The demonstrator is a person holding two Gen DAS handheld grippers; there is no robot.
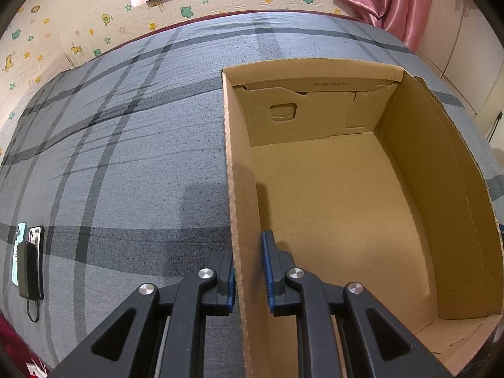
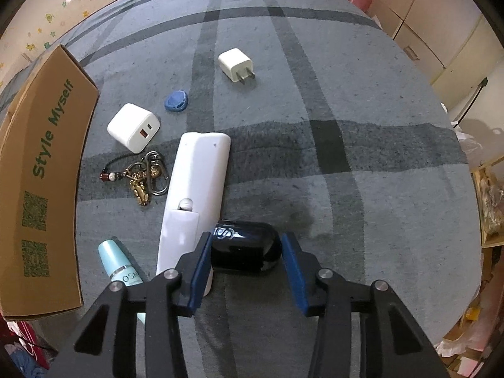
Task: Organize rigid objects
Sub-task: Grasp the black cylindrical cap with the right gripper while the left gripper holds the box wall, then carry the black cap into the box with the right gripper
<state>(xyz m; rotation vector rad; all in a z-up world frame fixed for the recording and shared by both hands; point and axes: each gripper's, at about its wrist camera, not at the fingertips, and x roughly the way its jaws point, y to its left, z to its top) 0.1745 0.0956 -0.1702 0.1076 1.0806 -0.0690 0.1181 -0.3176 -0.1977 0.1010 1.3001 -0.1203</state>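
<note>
1. Straddling the black case [image 2: 245, 245] on the bed [image 2: 362, 126], the right gripper [image 2: 244, 271] stands part open; its left pad looks to touch, the right pad is apart, so nothing is gripped.
2. Remote [image 2: 195, 189] touches the case; keys [image 2: 141, 176], two chargers [image 2: 134, 131] [image 2: 235, 64], blue cap [image 2: 176, 100] and bottle [image 2: 121, 267] wait beyond.
3. Left gripper [image 1: 249, 277] is clamped on the box [image 1: 239, 189] wall, likely steadying the empty box for loading.

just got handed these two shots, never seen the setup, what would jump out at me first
First, the empty cardboard box filling the left wrist view, its near wall clamped by the left gripper. Then, in the right wrist view, the glossy black case between the right gripper fingers, against the long white remote. Left of the remote lie a white charger and a keychain.
</note>
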